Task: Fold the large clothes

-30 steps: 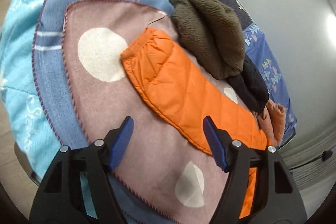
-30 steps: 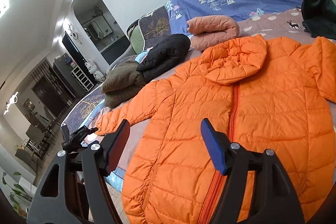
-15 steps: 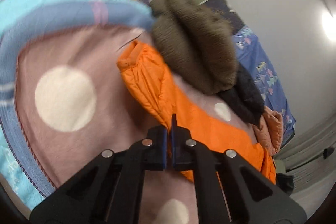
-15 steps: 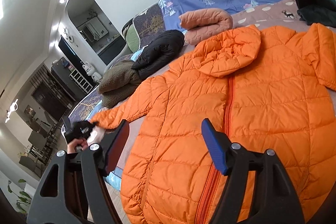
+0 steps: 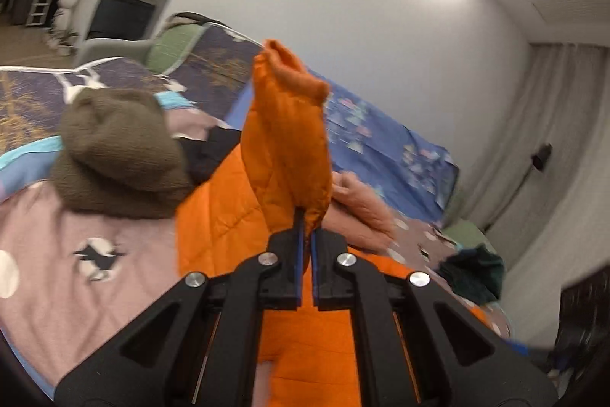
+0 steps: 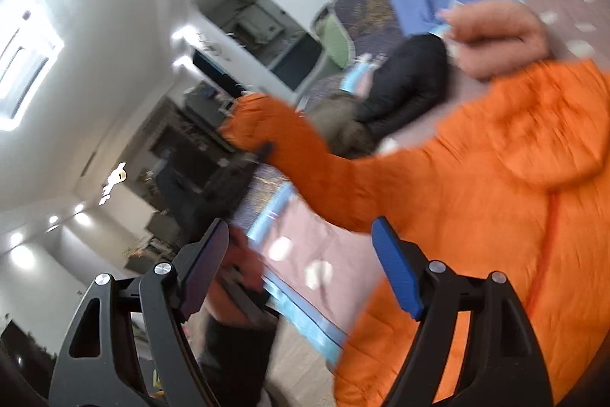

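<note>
An orange puffer jacket (image 6: 495, 201) lies front up on the bed, hood at the far side. My left gripper (image 5: 306, 216) is shut on the jacket's sleeve (image 5: 289, 140) and holds it up off the bed, cuff pointing upward. The lifted sleeve (image 6: 289, 140) also shows in the right wrist view, with the left gripper (image 6: 263, 149) at its cuff. My right gripper (image 6: 301, 239) is open and empty, above the bed's near edge beside the jacket's side.
Folded clothes lie along the far side of the bed: a brown fleece (image 5: 114, 155), a black jacket (image 6: 404, 82) and a pink one (image 6: 503, 41). A dark green garment (image 5: 472, 273) lies at the right. The pink dotted bedspread (image 5: 76, 273) is bare at the left.
My left gripper closed on the orange sleeve and lifted it up off the bed. My right gripper stayed open and swung left toward the bed's edge.
</note>
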A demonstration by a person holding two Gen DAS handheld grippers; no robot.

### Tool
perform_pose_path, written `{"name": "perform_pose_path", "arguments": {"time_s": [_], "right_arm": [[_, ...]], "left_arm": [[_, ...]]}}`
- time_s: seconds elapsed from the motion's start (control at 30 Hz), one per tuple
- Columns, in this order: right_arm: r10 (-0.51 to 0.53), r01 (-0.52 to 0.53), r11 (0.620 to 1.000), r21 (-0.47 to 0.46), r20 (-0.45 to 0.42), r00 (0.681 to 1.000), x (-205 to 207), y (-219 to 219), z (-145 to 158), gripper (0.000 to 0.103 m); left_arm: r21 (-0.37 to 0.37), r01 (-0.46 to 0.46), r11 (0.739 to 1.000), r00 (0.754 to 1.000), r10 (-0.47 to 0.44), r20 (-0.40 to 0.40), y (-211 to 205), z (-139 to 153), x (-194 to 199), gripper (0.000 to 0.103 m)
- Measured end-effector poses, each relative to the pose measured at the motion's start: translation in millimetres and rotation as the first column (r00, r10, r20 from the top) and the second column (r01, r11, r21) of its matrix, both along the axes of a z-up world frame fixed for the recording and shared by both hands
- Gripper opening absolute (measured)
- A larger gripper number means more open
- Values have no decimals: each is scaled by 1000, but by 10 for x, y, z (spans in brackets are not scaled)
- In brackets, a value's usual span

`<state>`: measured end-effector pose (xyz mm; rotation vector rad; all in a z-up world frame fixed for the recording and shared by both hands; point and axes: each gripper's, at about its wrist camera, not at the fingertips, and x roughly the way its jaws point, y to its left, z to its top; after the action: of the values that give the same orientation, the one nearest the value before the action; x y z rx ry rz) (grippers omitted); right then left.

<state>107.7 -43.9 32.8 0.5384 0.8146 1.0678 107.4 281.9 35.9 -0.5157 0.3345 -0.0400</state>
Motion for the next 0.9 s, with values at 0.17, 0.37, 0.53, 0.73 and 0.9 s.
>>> {"name": "perform_pose_path", "arguments": {"time_s": [0.17,0.37,0.53,0.73,0.9], "right_arm": [[5,-5,1000,-5,-76,997,428,-2,195,82],[-110,98,993,-72,-187,976,724,-374,-241,83],[-181,158,982,-99,-294,938,836,-724,-728,83],[-258,206,963,-175,-366,894,835,-1051,-1178,82],[-305,212,933,-290,-329,894,776,-1176,-1337,39]], "left_arm": [[51,164,985,986,-163,-24,-822,-85,247,2],[81,330,941,939,-318,-130,-1649,-557,440,2],[125,439,890,885,-404,-233,-2152,-1012,518,2],[184,526,830,832,-457,-315,-2557,-1334,468,2],[248,550,797,821,-462,-336,-2713,-1435,344,3]]}}
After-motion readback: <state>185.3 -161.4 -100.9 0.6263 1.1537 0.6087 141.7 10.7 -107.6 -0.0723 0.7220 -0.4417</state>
